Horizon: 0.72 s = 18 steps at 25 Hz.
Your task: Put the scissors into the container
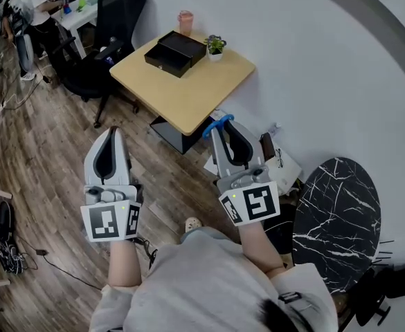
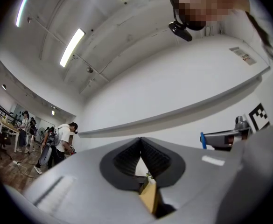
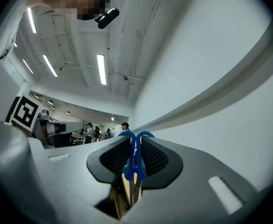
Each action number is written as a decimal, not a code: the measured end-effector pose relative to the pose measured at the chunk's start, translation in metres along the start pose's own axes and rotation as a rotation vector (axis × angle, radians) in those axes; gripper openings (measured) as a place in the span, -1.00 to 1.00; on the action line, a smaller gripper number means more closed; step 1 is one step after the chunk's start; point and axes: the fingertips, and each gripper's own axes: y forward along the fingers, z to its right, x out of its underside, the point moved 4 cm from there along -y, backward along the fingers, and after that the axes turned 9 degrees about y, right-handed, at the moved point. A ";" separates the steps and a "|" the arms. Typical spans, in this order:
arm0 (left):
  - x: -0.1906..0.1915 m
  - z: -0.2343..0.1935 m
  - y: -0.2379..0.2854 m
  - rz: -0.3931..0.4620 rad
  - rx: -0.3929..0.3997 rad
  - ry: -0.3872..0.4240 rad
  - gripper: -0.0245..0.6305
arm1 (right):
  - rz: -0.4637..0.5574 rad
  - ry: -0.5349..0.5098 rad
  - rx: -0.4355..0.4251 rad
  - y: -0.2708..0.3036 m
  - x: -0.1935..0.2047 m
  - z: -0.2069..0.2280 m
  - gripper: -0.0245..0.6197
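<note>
I hold both forearms out side by side, short of the table (image 1: 192,95). My right gripper (image 1: 220,126) pinches the scissors (image 1: 214,124) by their blue handles. My left gripper (image 1: 111,131) is pressed together, empty. The container (image 1: 175,52) sits on the table.

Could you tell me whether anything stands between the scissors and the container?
Nothing visible does. The right gripper holds the scissors near the edge of the table; only bare tabletop lies between them and the open container. The plant stands beside the container, off that line.

Wood floor (image 1: 43,144), white wall (image 1: 313,40), office chair (image 1: 115,19)
</note>
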 end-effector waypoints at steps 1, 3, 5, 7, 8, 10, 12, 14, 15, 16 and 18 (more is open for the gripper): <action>0.001 0.000 0.007 0.002 -0.006 0.001 -0.75 | 0.002 0.002 -0.006 0.006 0.001 0.005 -0.70; 0.003 -0.001 0.020 0.005 -0.019 0.001 -0.75 | 0.007 0.007 -0.020 0.017 0.002 0.013 -0.70; 0.004 -0.001 0.029 0.011 -0.032 -0.005 -0.75 | 0.010 0.008 -0.030 0.025 0.002 0.021 -0.70; 0.005 0.000 0.037 0.014 -0.044 -0.011 -0.75 | 0.012 0.008 -0.034 0.032 0.003 0.029 -0.70; 0.007 0.001 0.042 0.013 -0.045 -0.009 -0.75 | 0.014 0.011 -0.035 0.036 0.004 0.033 -0.70; 0.011 0.003 0.050 0.004 -0.041 -0.001 -0.75 | 0.013 0.019 -0.038 0.043 0.006 0.040 -0.70; 0.016 0.004 0.058 -0.004 -0.035 0.004 -0.75 | 0.007 0.022 -0.041 0.049 0.010 0.045 -0.70; 0.022 0.003 0.066 -0.007 -0.029 0.003 -0.75 | 0.004 0.023 -0.040 0.057 0.014 0.049 -0.69; 0.025 0.002 0.071 -0.008 -0.023 0.002 -0.75 | 0.004 0.025 -0.038 0.061 0.016 0.051 -0.69; 0.028 0.000 0.075 -0.008 -0.017 0.000 -0.75 | 0.003 0.026 -0.035 0.066 0.019 0.052 -0.70; 0.035 -0.005 0.085 -0.010 -0.006 -0.003 -0.75 | 0.000 0.026 -0.027 0.077 0.023 0.054 -0.70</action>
